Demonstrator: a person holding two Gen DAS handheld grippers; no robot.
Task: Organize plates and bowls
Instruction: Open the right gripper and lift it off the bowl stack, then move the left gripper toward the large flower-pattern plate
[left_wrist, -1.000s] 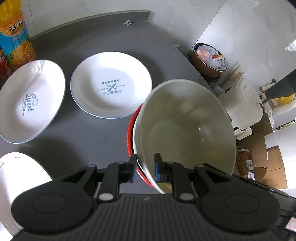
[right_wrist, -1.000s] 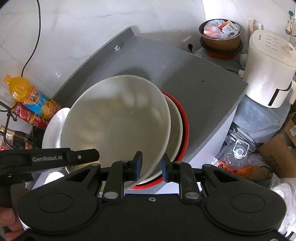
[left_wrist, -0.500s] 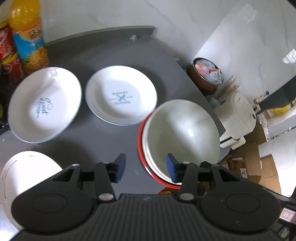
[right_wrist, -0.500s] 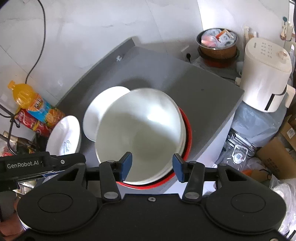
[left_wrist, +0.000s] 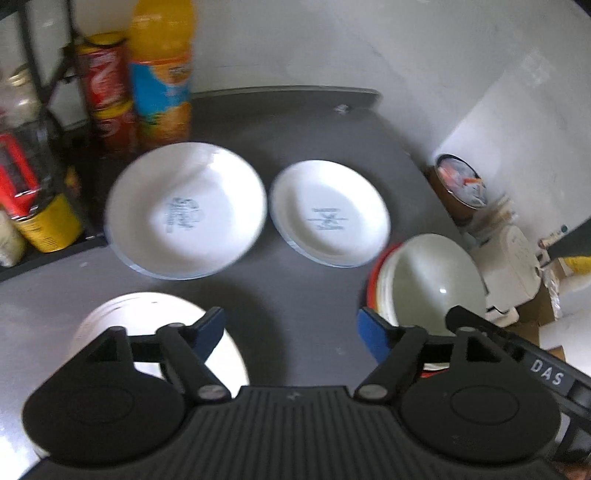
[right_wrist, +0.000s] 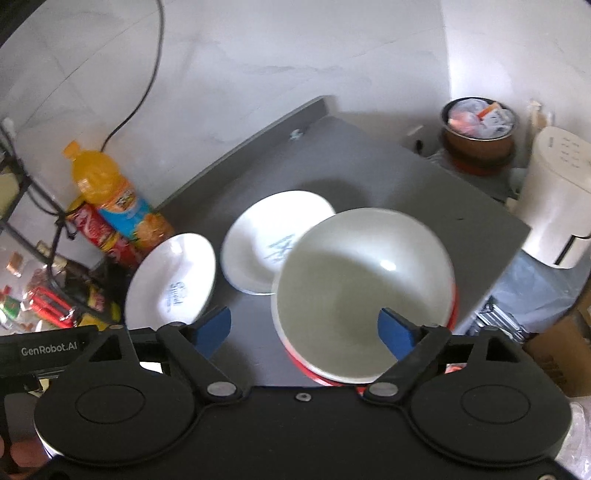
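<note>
Both tongs are seen spread wide, w/ nothing pinched: left gripper (left_wrist: 290, 326) is held over bare grey counter (left_wrist: 295, 288), right gripper (right_wrist: 304, 328) is held just above the near rim of the bowl stack, no contact visible.

Done so far, as judged from the layout: a glossy off-white round bowl (right_wrist: 364, 291) is nested on top of at least one more pale bowl, and the stack is seated in a red-rimmed bowl or plate (right_wrist: 452, 310) at the counter's right front corner. The bowls thus look gathered into one pile.

Left to do, prob.: the plates. Three are seen lying single on the counter, not stacked. A white round plate w/ blue script print (left_wrist: 184, 210) is set near the back left, just in front of an orange juice bottle (left_wrist: 160, 70) and a red snack can (left_wrist: 107, 88). A white round plate w/ a crossed-utensil print (left_wrist: 328, 214) is beside it, a narrow gap between the two; in the right view its edge is hidden behind the bowl stack. A third plain white plate (left_wrist: 129, 310) lies at the front left, partly hidden under the left gripper.

Approx. half done is the est.; plate stacking is still open.
</note>
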